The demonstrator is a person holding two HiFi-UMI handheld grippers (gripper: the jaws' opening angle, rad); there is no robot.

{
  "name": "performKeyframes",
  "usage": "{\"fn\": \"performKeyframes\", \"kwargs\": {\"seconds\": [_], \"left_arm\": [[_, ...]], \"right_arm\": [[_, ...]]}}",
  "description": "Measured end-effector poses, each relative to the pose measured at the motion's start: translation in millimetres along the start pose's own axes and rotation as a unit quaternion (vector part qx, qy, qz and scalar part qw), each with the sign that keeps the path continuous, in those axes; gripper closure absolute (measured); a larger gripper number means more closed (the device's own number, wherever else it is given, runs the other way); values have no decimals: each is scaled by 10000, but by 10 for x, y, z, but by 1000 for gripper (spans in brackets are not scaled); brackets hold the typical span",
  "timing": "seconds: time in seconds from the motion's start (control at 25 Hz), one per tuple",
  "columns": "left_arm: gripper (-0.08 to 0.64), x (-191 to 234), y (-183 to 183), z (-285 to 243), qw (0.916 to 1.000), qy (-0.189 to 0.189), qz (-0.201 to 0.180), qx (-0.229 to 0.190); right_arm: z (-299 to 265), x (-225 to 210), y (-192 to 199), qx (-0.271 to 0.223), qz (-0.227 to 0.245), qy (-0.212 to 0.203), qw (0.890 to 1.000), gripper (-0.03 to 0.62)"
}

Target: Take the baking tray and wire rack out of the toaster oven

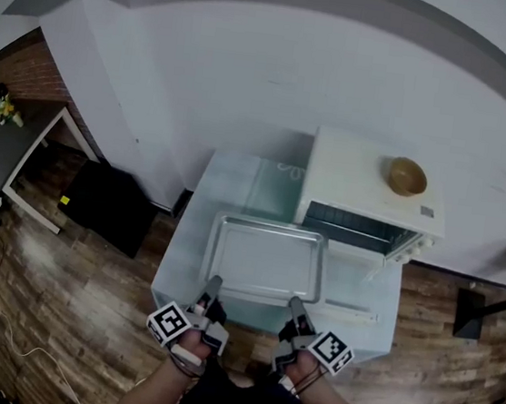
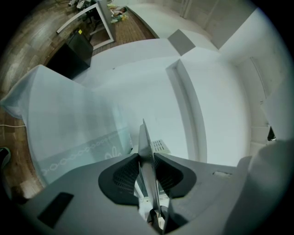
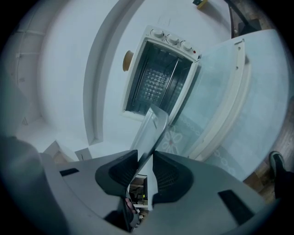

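**Both grippers clamped on tray, tray out of oven**

- Two forearms enter the head view at 6 o'clock, a hand wrapped round each gripper.
- Left gripper (image 1: 214,281) points toward 1 o'clock and right gripper (image 1: 295,302) toward 11 o'clock. Both sit near level with the noses slightly down.
- Left gripper view: the pads are pinched onto the thin rim of the baking tray (image 1: 267,260), which runs edge-on between the jaws.
- Right gripper view: same grip. The jaws are closed on the tray rim, with the metal sheet angling out between the pads.
- The grip points are the two near corners of the tray's edge, at about 7 and 5 o'clock on the tray.
- The tray lies flat over the table (image 1: 237,185), which has a pale blue-green cloth. It is fully outside the oven. Its floor shows bare metal. Can't tell whether it rests on the cloth or hangs just above.
- Oven door (image 1: 353,277) is dropped open, just beside the tray at its 3 o'clock.
- Toaster oven (image 1: 356,186) is at the tray's 1 o'clock with the cavity exposed. In the right gripper view, grid lines inside look like the wire rack (image 3: 158,82), but I'm not certain.
- A wooden bowl (image 1: 406,176) sits on the oven roof. Its contents are not readable.
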State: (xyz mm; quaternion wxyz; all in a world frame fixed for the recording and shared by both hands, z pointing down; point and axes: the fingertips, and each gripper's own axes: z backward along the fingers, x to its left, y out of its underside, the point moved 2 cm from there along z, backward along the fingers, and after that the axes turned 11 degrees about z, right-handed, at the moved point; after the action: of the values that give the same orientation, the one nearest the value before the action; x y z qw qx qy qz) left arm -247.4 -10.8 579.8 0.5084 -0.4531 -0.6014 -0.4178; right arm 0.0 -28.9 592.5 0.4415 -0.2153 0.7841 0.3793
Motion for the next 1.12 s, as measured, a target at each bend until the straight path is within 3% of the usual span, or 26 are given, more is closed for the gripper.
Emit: {"fn": "performKeyframes", "kwargs": {"seconds": [0.44,0.64,0.92,1.12], "left_arm": [[460,252,-1031,126,9997,55,-122,185],[459,443,-1371,183,9994,-161,-150,252],[456,653,-1580,116,9986,-304,-79,424],[453,904,-1632,67,9964,-629,-44,559]], "right_arm": [[-604,396,781,-76,-146,64,9998,483],[-819,482,1070,-71,-239,109,9996,483],[-1020,457,1264,-88,-256,220,9994,482],[-1127,323,1373,-90,-264,349,9990,482]]}}
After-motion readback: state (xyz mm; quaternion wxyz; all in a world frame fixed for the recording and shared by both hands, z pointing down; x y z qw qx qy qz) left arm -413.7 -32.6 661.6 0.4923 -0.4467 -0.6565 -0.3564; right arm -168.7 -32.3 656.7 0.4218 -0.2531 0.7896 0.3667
